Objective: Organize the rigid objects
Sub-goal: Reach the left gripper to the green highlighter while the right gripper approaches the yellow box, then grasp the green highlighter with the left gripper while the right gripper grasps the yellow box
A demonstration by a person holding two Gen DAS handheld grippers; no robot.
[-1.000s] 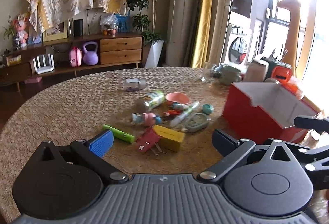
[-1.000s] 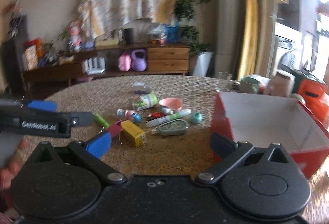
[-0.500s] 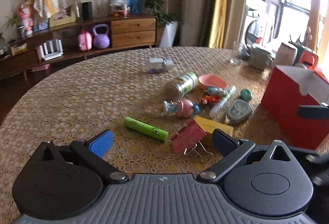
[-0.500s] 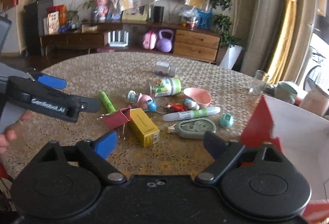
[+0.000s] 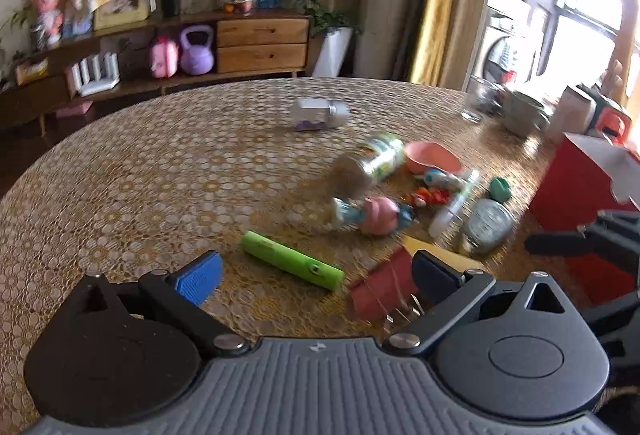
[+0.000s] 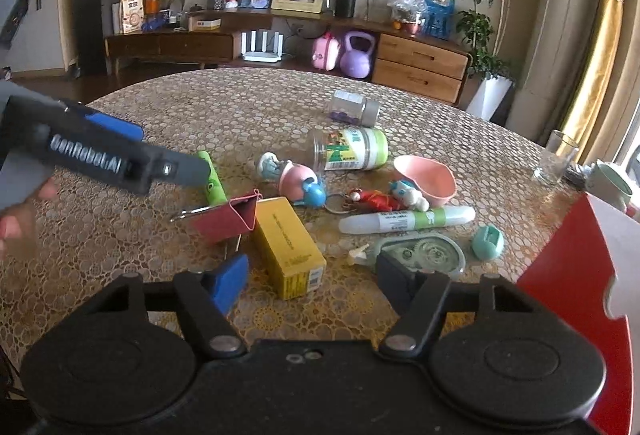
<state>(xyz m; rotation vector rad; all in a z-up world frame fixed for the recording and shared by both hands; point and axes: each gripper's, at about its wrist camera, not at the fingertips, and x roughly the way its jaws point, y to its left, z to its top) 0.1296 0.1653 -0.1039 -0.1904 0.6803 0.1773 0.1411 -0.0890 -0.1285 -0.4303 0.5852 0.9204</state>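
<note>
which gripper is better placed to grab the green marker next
Left. The green marker lies straight ahead between the open left gripper's fingers. The right gripper, also open, faces the yellow box, with the marker off to its left.

Green tube (image 5: 293, 260) between spread claw (image 5: 316, 271)

left tool (image 5: 316, 273) spread wide, right tool (image 6: 310, 271) likewise

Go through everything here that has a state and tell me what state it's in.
Left gripper: open, empty.
Right gripper: open, empty.
Red box: open on top.
Labelled jar: lying on its side.
Small jar: lying down, capped.
Binder clip: on its side.
Glass: upright.
</note>
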